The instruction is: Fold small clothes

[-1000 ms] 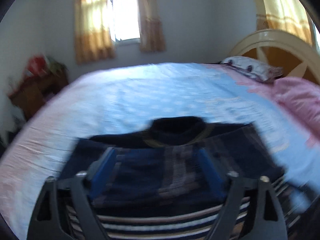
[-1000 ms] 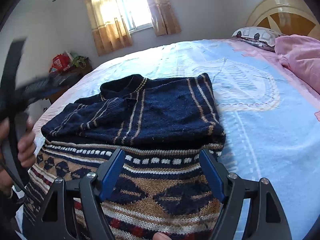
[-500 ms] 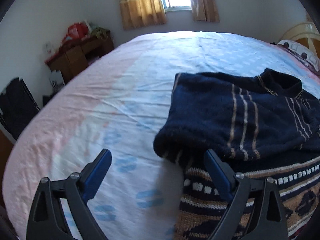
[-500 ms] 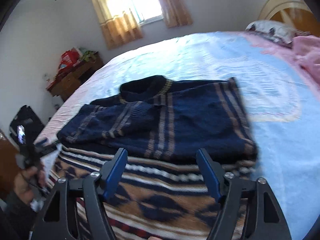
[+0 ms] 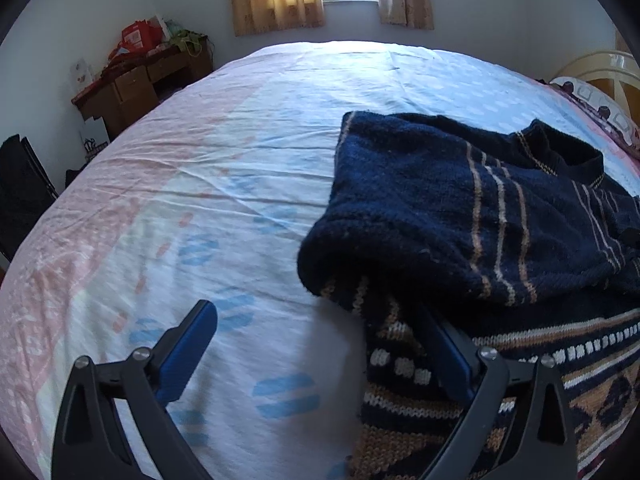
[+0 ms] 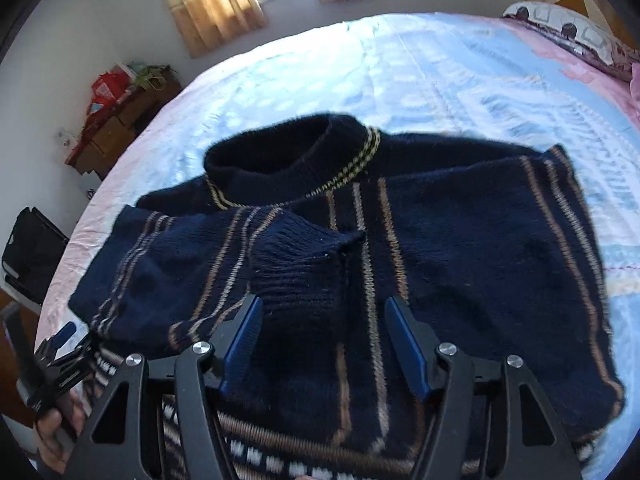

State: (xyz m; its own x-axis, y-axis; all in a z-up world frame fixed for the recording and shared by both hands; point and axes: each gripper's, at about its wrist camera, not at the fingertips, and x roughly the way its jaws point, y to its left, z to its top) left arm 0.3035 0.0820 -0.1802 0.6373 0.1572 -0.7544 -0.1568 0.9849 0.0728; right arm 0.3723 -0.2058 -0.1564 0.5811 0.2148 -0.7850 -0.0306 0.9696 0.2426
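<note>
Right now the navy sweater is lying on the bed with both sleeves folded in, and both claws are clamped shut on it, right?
Not quite. The sweater does lie on the bed with sleeves folded in, but both claws are open: left claw in the left wrist view, right claw in the right wrist view.

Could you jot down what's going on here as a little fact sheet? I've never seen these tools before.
Place: bed in a bedroom
Garment: dark blue striped sweater, sleeves folded in
Left gripper: jaws open, at the sweater's left edge, one finger under the folded sleeve
Right gripper: jaws open, over the sweater's middle
Nearby: pillow, wooden cabinet
</note>
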